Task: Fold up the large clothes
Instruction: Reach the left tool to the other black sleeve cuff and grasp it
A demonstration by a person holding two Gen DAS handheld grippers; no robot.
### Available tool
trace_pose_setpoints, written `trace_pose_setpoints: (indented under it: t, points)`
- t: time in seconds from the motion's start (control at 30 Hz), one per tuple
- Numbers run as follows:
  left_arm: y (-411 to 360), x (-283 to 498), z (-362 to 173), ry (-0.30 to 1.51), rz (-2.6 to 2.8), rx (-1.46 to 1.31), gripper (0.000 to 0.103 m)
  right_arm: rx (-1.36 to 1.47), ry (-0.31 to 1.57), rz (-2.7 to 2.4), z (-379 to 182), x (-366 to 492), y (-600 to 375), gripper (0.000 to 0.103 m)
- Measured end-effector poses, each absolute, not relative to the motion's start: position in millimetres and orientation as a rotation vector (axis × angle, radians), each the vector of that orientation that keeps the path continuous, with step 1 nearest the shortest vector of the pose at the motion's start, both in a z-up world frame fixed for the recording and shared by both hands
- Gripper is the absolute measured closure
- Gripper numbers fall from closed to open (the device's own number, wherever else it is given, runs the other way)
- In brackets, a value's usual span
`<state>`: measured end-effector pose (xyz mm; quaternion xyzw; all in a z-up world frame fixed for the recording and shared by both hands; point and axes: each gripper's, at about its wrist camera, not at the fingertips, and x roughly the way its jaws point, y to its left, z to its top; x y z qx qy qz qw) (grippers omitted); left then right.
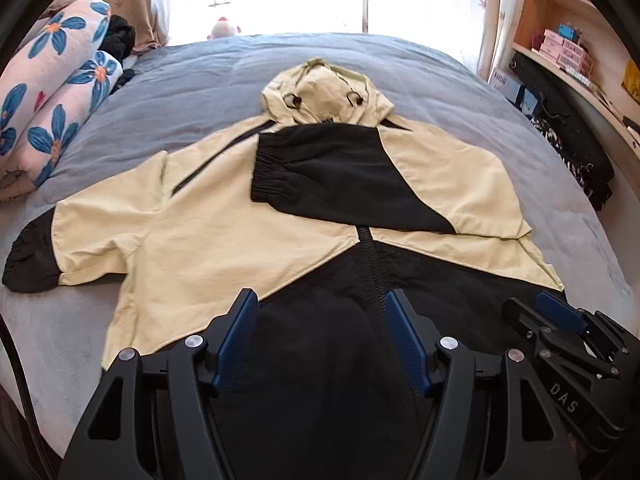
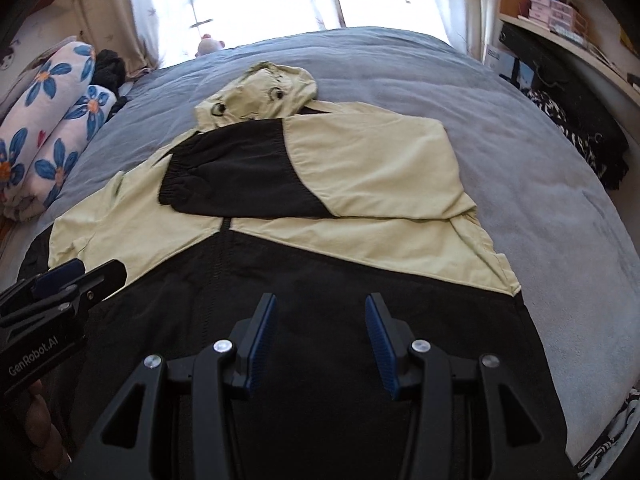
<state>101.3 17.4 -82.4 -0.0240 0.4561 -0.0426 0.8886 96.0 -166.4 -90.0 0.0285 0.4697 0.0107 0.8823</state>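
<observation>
both grippers hang over the jacket's black hem end, nearest me: the left gripper (image 1: 320, 332) spread wide with nothing between its pads, the right gripper (image 2: 320, 332) open a bit narrower, also empty. the jacket (image 1: 224, 216) lies flat on the grey bed (image 1: 200, 76), one sleeve (image 1: 332, 176) already folded across the chest. the other sleeve (image 1: 36, 256) (still flung out) looks next; pinch its cuff, carry it across level. the hood (image 1: 324, 92) lies farthest.
</observation>
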Motion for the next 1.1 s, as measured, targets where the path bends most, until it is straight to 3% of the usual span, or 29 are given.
trace_pose_setpoints:
  t: [0.57,1.1]
  points:
    - [126,65,-66,0.912,0.031,-0.116,0.034,-0.007,0.965,0.194,-75,96,-56,0.057]
    - [281,75,-121,0.989,0.178,-0.336,0.034,-0.067,0.97,0.317,-91,141,56,0.057]
